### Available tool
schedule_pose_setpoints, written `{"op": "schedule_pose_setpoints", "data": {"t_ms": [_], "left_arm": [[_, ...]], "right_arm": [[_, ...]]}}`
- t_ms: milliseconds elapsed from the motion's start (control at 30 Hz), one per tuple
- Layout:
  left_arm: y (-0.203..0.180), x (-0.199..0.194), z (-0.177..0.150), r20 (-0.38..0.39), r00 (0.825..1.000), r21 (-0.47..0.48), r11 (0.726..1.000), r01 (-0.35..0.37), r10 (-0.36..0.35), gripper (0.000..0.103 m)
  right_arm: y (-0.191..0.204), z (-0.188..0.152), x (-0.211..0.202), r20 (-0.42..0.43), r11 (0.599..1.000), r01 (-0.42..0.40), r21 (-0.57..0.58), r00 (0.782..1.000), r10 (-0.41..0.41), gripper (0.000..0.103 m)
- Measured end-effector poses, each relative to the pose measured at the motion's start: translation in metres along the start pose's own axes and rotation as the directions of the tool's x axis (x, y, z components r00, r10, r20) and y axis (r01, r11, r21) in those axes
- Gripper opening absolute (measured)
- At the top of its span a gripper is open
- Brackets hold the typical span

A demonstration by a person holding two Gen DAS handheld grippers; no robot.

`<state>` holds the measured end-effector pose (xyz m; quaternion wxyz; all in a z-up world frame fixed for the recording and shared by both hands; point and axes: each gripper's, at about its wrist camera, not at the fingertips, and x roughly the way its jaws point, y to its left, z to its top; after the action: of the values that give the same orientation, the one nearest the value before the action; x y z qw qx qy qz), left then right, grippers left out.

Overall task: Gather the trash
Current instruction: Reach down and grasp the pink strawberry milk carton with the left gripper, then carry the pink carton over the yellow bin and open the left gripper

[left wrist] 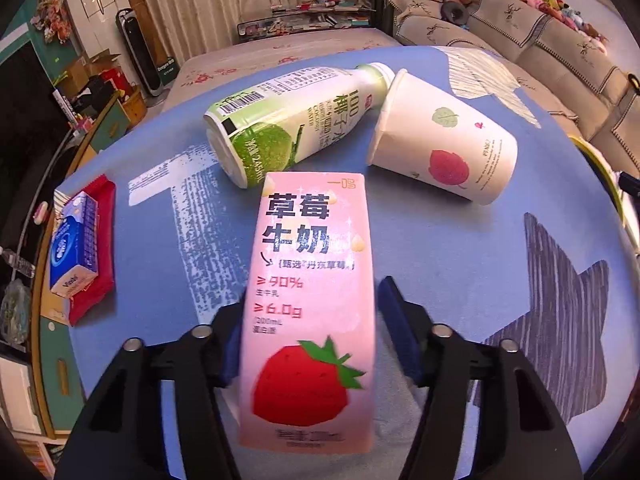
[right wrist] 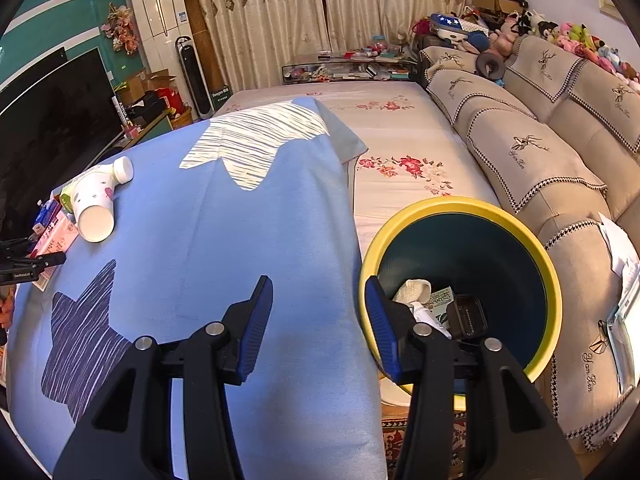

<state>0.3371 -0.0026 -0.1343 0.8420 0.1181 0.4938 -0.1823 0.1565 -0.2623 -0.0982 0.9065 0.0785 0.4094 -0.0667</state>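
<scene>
From my left wrist camera I get what the right one barely shows: at far left a blue tissue pack (left wrist: 74, 248) lying on a red pouch (left wrist: 96, 252), then the coconut water bottle (left wrist: 296, 120) on its side, the pink strawberry milk carton (left wrist: 312, 304), and a paper cup (left wrist: 444, 148) tipped over, all on the blue star-print cloth (left wrist: 460, 248). The bottle's cap end touches the cup's rim.

My left gripper (left wrist: 310, 344) has its blue pads (left wrist: 394, 320) at the carton's two sides; the left pad meets the carton, but at the right pad I cannot tell whether it presses or stands just off.

The right wrist camera alone shows the yellow-rimmed trash bin (right wrist: 554, 280) beside the cloth's edge, already holding a dark container (right wrist: 468, 316), a printed wrapper and something white. The cup (right wrist: 94, 208) and carton (right wrist: 56, 240) sit far left there, well apart from the bin.

My right gripper (right wrist: 318, 328) is about half open with nothing between its fingers, hanging over the cloth edge (right wrist: 280, 220) next to the bin.
</scene>
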Motion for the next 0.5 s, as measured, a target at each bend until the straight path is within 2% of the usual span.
{"op": "schedule_pose_setpoints", "data": {"t_ms": [233,400,500], "left_arm": [[-0.01,-0.014,-0.011,0.029,0.999,0.006,1.0,-0.02,0.02,0.049],[-0.044,-0.051,-0.02,0.076,0.997,0.02,1.0,0.004,-0.005,0.049],[-0.08,-0.074,-0.018,0.092,0.995,0.05,0.998,0.029,-0.034,0.05]], "right_arm": [[-0.007,-0.009,-0.016,0.019,1.0,-0.008,0.017,1.0,0.008,0.046],[-0.023,-0.02,-0.028,0.027,0.999,0.007,0.045,1.0,-0.008,0.046],[-0.038,-0.029,-0.035,0.03,0.997,0.033,0.072,0.999,-0.035,0.046]]}}
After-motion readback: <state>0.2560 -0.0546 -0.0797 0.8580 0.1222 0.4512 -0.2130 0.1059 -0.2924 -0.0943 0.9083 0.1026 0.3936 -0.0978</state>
